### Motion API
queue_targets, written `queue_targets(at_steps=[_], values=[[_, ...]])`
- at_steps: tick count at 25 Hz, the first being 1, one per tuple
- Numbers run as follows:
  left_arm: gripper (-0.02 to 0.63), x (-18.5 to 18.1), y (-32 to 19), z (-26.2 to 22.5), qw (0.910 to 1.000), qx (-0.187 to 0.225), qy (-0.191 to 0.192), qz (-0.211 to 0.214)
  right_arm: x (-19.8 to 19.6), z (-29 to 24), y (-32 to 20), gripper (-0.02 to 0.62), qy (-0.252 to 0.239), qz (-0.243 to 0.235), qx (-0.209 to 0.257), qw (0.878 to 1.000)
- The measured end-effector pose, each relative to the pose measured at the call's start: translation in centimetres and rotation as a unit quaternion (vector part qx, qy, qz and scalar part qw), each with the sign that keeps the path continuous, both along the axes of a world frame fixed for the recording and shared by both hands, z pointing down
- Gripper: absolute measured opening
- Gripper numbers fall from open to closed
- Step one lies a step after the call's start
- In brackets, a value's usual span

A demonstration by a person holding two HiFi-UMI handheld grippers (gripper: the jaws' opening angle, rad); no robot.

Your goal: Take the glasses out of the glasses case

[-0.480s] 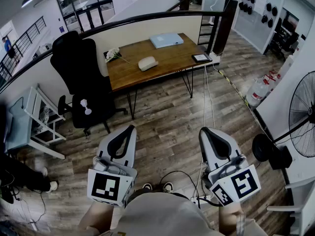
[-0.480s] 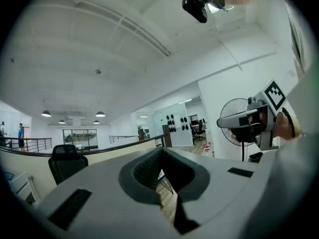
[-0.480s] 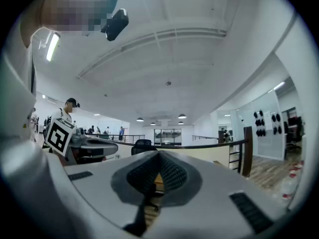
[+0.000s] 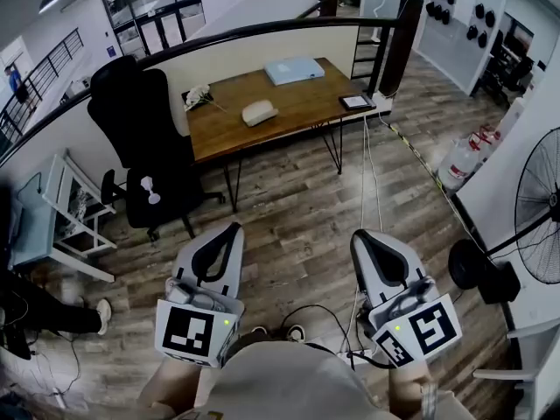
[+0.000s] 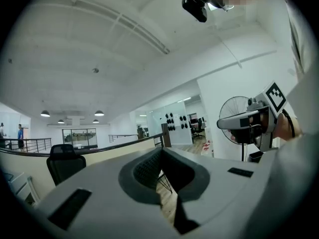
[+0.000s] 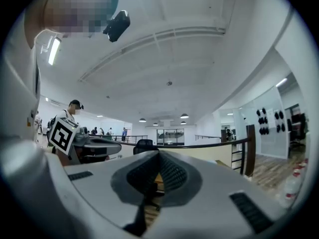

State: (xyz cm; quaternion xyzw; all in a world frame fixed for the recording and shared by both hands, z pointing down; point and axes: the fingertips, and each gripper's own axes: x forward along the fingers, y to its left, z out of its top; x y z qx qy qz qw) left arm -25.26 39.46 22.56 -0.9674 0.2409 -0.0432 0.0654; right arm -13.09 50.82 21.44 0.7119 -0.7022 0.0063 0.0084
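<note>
Head view looks down on the person's pale shirt (image 4: 280,383), with the left gripper (image 4: 234,227) and right gripper (image 4: 359,234) held out level side by side just ahead, well apart from each other. Left gripper view shows its jaws pressed together at the tips with nothing between them, and right gripper view shows the same for the right one. Each gripper also catches the other off to its side. Below them a pair of shoes (image 4: 280,332) and a loop of black cable (image 4: 328,313) lie on the wooden floor (image 4: 289,226). A thin white cord (image 4: 367,169) runs over the boards from near the right gripper up to the bench (image 4: 297,112). A black office chair (image 4: 144,138) stands at the bench's left end, and a pale blue side table (image 4: 44,204) sits further left. On the right stand a floor fan (image 4: 538,204) and some water jugs (image 4: 459,160). The glasses case (image 4: 260,112), pale and rounded, rests near the middle of the bench, far from both grippers. It looks shut, so what it holds cannot be seen. White flowers (image 4: 199,96) lie to its left, a flat light blue box (image 4: 295,70) behind it, and a small dark tablet (image 4: 358,102) at the right edge. A dark railing (image 4: 262,31) curves behind the bench.
</note>
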Motion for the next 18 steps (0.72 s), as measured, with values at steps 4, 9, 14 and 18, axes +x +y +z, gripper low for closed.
queue_targets(at_steps=[4, 9, 14, 18], values=[[0.002, 0.7, 0.4, 0.8, 0.9999, -0.011, -0.010, -0.007, 1.1, 0.6, 0.5, 0.003, -0.005, 0.002, -0.006, 1.000], [0.002, 0.9, 0.3, 0.6, 0.9999, -0.002, -0.011, -0.011, 2.1, 0.2, 0.6, 0.156, -0.014, 0.012, 0.013, 1.000], [0.002, 1.3, -0.1, -0.2, 0.9999, 0.005, -0.004, -0.014, 3.3, -0.2, 0.5, 0.258, -0.015, 0.023, 0.025, 0.999], [0.002, 1.6, -1.0, 0.1, 0.9999, 0.005, -0.003, -0.014, 3.7, 0.2, -0.6, 0.259, -0.017, 0.022, 0.023, 0.999]])
